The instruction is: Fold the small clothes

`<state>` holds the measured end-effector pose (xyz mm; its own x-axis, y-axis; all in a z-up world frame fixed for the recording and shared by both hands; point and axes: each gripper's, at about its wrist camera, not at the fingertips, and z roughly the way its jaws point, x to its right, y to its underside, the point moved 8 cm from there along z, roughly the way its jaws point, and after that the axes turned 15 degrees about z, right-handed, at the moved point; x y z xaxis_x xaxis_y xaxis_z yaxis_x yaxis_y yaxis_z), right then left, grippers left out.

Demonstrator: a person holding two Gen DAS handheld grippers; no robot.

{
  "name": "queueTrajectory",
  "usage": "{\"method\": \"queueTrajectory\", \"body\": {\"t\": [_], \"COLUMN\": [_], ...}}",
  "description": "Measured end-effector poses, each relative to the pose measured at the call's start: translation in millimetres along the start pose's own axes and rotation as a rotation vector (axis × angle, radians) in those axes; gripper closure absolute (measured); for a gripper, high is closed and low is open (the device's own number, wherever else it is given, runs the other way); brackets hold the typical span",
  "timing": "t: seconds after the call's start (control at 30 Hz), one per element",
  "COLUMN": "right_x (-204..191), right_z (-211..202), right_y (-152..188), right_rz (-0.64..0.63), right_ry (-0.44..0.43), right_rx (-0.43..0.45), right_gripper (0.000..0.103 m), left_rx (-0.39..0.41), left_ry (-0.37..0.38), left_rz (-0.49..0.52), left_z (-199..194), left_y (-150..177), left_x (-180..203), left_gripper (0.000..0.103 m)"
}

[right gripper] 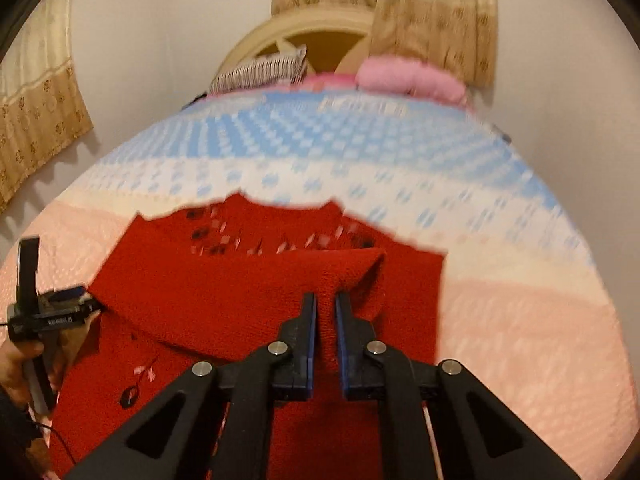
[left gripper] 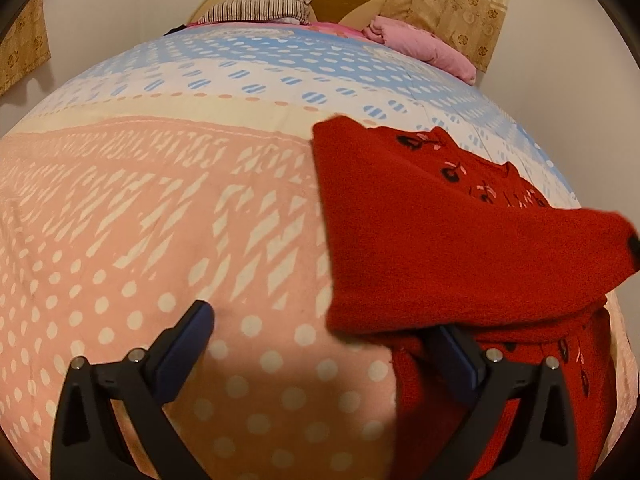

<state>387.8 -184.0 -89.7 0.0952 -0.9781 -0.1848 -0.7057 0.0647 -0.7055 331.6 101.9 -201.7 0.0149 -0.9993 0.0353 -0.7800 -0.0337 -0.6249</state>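
Note:
A red knitted sweater (left gripper: 440, 240) with small black and pink flowers lies on the bed, a sleeve or flap of it folded across its body. My left gripper (left gripper: 322, 320) is open wide at the sweater's left edge. Its right finger (left gripper: 456, 356) sits under the edge of the folded flap, and its left finger is over bare sheet. In the right wrist view my right gripper (right gripper: 326, 300) is shut on a fold of the red sweater (right gripper: 240, 288) and holds it a little raised. The left gripper (right gripper: 52, 300), held by a hand, shows at that view's left edge.
The bed sheet (left gripper: 160, 200) is pink with white dots near me and blue and white farther off. A striped pillow (left gripper: 256, 8) and a pink blanket (left gripper: 420, 44) lie at the rounded headboard. Beige curtains (right gripper: 432, 20) hang behind and at the left.

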Motion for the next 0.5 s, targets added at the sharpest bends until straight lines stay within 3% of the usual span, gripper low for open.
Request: {"method": "queueTrajectory", "body": {"t": [0.17, 0.4, 0.5], "right_x": [23.0, 63.1, 77.5], "right_z": [-10.8, 45.1, 57.2], "right_y": [-17.1, 28.7, 46.0], "right_rz": [0.034, 0.104, 0.121], "right_ry": [0.052, 0.104, 0.122], "right_rx": [0.042, -0.114, -0.13], "right_gripper": [0.095, 0.095, 0.094], "left_rx": [-0.001, 0.0, 0.006], "left_ry": [-0.002, -0.001, -0.006], "left_rz": [0.002, -0.009, -0.004], "left_z": [-0.4, -2.6, -4.2], "left_y": [0.5, 2.5, 1.6], "left_x": [0.2, -3.4, -3.0], "left_gripper": [0.0, 0.0, 0.0]}}
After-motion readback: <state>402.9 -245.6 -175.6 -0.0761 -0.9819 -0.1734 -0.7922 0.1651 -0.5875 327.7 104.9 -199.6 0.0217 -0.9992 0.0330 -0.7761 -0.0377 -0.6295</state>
